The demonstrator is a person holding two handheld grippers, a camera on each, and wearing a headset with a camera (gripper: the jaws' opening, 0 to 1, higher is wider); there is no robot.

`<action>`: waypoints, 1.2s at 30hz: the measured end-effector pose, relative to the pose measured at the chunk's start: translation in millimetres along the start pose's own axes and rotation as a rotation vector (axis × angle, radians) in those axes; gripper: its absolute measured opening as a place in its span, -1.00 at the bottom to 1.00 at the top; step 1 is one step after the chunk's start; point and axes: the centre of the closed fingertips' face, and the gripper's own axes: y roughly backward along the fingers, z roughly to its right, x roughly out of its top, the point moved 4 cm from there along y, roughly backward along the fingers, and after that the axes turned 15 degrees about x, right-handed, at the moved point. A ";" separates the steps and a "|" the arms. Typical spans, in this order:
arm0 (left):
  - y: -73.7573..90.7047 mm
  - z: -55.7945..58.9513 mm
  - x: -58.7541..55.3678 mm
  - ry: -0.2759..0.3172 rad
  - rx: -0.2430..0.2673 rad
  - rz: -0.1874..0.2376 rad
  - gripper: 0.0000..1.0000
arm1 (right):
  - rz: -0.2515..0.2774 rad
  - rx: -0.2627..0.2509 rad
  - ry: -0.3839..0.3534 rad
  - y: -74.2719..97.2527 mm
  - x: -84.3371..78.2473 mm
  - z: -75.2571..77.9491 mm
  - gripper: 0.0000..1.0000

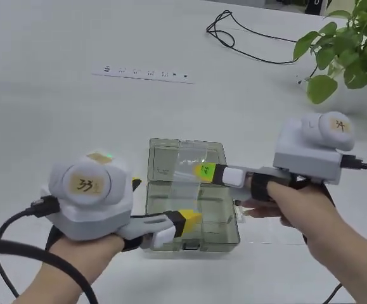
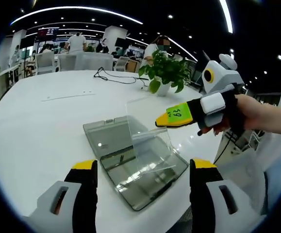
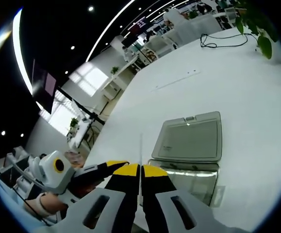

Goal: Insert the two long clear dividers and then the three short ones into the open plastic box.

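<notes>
Because the clear divider (image 1: 184, 172) looks like a thin, stiff, nearly weightless sheet, I judge it slick and apt to swivel in a pinch. A hold on its upper edge near the middle seems best, leaving the lower edge free for the slots.

At the centre of the head view the right gripper (image 1: 202, 171) reaches in from the right and holds the sheet over the open plastic box (image 1: 224, 237). The left gripper (image 1: 182, 227) sits at lower centre by the box's near edge; whether it touches I cannot tell. A power strip (image 1: 146, 73) at upper left, a black cable (image 1: 246, 39) at the top and a potted plant (image 1: 348, 50) at upper right are all well apart from the work.

Along the bottom of the left gripper view, its own jaws stand spread wide on nothing, with the box beyond them. The sheet stands upright over the box at centre frame.

Low in the right gripper view, the jaws are pressed together on the divider, seen edge-on as a fine line (easy to lose against the white table (image 3: 247, 97)). The left gripper at lower left is the likeliest obstacle.
</notes>
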 end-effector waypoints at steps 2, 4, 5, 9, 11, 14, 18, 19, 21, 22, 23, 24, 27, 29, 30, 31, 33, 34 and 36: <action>1.2 -0.5 -2.8 -0.024 -0.014 0.006 0.78 | -0.007 -0.011 -0.008 1.9 -1.0 -0.4 -0.96; 2.0 -1.4 -6.0 -0.052 -0.030 0.003 0.89 | -0.015 -0.028 -0.015 4.1 -1.3 0.7 -0.96; 2.0 -1.9 -7.6 -0.072 -0.038 0.001 0.96 | -0.014 -0.028 -0.013 4.4 -0.2 1.9 -0.96; 2.7 -3.4 -13.3 -0.133 -0.074 -0.011 1.00 | -0.029 -0.051 -0.026 8.0 -0.6 2.1 -0.96; 2.4 -4.8 -15.8 -0.161 -0.084 -0.019 1.00 | -0.041 -0.065 -0.024 9.5 -1.0 2.1 -0.97; 1.8 -6.7 -17.2 -0.178 -0.088 -0.018 1.00 | -0.062 -0.093 -0.041 12.4 -2.2 3.7 -0.97; 1.8 -8.2 -17.8 -0.181 -0.102 -0.014 1.00 | -0.087 -0.126 -0.052 15.8 -1.0 5.2 -0.97; 1.6 -8.3 -18.0 -0.182 -0.103 -0.013 1.00 | -0.102 -0.141 -0.059 17.5 0.3 8.7 -0.97; 1.7 -7.9 -18.4 -0.182 -0.109 -0.009 1.00 | -0.122 -0.164 -0.071 19.0 0.2 10.8 -0.97; 1.3 -8.0 -19.5 -0.181 -0.111 -0.010 1.00 | -0.127 -0.170 -0.071 19.1 0.5 11.4 -0.97; 1.1 -7.7 -20.1 -0.181 -0.115 -0.009 1.00 | -0.146 -0.185 -0.081 19.9 -0.7 12.6 -0.97; 0.9 -7.2 -21.0 -0.181 -0.118 -0.010 1.00 | -0.151 -0.189 -0.080 19.9 0.1 13.9 -0.97; -0.1 -6.5 -23.6 -0.182 -0.126 -0.009 1.00 | -0.182 -0.221 -0.085 21.4 1.4 20.0 -0.97; -0.3 -5.7 -25.2 -0.185 -0.131 -0.009 1.00 | -0.210 -0.237 -0.098 23.0 2.0 24.0 -0.97; 0.1 -5.0 -26.0 -0.193 -0.134 -0.008 1.00 | -0.217 -0.241 -0.100 23.0 2.6 24.8 -0.97; -0.2 -4.7 -26.8 -0.197 -0.136 -0.006 1.00 | -0.234 -0.245 -0.110 23.0 2.2 25.0 -0.97; -0.8 -4.6 -28.0 -0.197 -0.138 -0.008 1.00 | -0.260 -0.265 -0.116 22.7 1.4 25.7 -0.97; -1.0 -4.7 -28.7 -0.191 -0.140 -0.007 1.00 | -0.270 -0.275 -0.115 22.3 1.7 27.5 -0.97; -1.0 -4.6 -29.5 -0.187 -0.141 -0.005 1.00 | -0.297 -0.286 -0.135 23.1 -0.2 30.2 -0.97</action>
